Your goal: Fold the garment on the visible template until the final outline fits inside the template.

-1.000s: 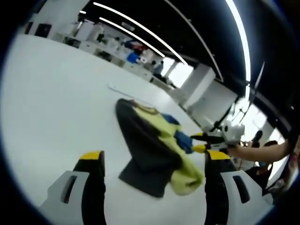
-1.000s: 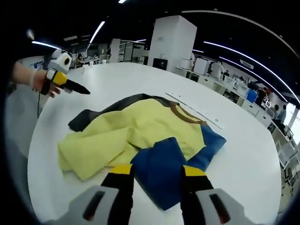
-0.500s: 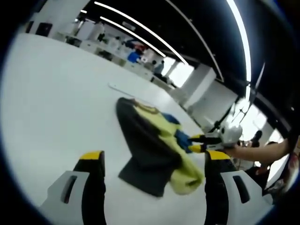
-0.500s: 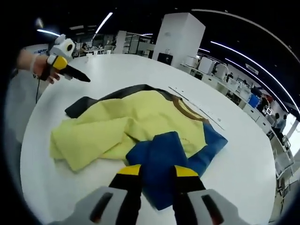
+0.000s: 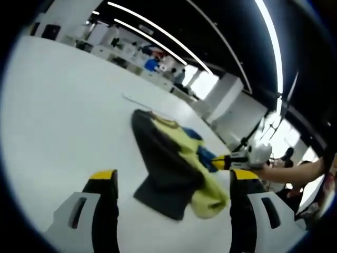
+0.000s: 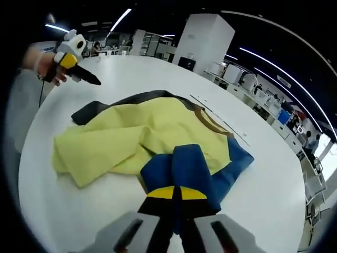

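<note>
A garment of yellow, blue and dark grey cloth (image 6: 131, 137) lies crumpled on the white table (image 6: 274, 174). Its blue sleeve (image 6: 187, 166) points toward me. My right gripper (image 6: 176, 193) has its jaws pressed together on the near end of that blue sleeve. In the left gripper view the same garment (image 5: 168, 158) lies ahead, dark grey side nearest. My left gripper (image 5: 174, 178) stands wide open, short of the cloth and holding nothing. The right gripper (image 5: 224, 162), held by a hand, touches the blue part. The left gripper (image 6: 73, 60) hovers far left of the garment.
A thin pale strip (image 6: 221, 122) lies on the table just beyond the garment's collar, also seen as a strip (image 5: 134, 99) in the left gripper view. The round table's edge (image 6: 31, 158) curves close on the left. A white pillar (image 6: 202, 42) and desks stand behind.
My right gripper's jaws went from apart to pressed together on the blue sleeve. The left gripper has stayed open and nearly still.
</note>
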`<state>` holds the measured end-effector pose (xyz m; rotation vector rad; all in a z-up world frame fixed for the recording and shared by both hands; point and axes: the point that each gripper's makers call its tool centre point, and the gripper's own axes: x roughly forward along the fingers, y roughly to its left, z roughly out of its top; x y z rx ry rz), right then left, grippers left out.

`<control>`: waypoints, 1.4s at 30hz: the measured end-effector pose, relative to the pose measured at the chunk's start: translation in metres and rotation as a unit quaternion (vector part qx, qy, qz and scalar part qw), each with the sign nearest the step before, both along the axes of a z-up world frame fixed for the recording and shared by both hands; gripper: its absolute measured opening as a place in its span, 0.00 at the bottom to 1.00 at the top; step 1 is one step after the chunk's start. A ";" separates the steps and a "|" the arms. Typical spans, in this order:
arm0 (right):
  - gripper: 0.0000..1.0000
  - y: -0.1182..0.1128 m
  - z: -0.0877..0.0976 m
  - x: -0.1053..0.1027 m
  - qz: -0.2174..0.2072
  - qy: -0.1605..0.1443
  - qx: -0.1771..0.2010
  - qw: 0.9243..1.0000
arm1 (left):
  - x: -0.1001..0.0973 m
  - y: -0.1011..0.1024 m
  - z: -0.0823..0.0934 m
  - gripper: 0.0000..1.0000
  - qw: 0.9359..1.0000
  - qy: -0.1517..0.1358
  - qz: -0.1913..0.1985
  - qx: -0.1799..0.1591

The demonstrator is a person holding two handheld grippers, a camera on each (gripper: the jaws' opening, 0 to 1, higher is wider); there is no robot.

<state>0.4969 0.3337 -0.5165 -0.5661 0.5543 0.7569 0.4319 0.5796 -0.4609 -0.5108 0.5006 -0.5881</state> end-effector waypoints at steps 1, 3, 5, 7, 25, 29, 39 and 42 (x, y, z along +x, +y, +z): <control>0.00 -0.002 0.003 0.001 -0.010 0.001 0.009 1.000 | 0.000 0.001 0.000 0.84 1.000 0.000 0.002 -0.001; 0.00 -0.003 0.010 0.001 -0.021 0.004 0.029 0.999 | 0.001 0.001 0.002 0.84 1.000 -0.002 0.003 -0.002; 0.00 -0.008 0.020 0.002 -0.028 0.000 0.035 0.999 | 0.001 0.002 0.002 0.84 1.000 -0.003 0.004 -0.002; 0.00 -0.014 0.032 0.003 -0.043 -0.001 0.055 0.998 | 0.001 0.003 0.003 0.83 1.000 -0.004 0.004 -0.002; 0.00 -0.083 0.135 -0.020 -0.125 -0.055 0.143 0.980 | 0.000 -0.007 0.008 0.83 1.000 -0.011 -0.003 -0.007; 0.00 -0.088 0.151 -0.033 -0.126 -0.067 0.148 0.979 | -0.001 -0.009 0.007 0.82 1.000 -0.009 -0.005 -0.008; 0.00 -0.123 0.184 -0.032 -0.139 -0.103 0.138 0.975 | -0.001 -0.015 0.008 0.82 1.000 -0.011 -0.013 -0.009; 0.00 -0.137 0.188 -0.026 -0.144 -0.112 0.128 0.975 | -0.001 -0.016 0.009 0.82 1.000 -0.010 -0.013 -0.010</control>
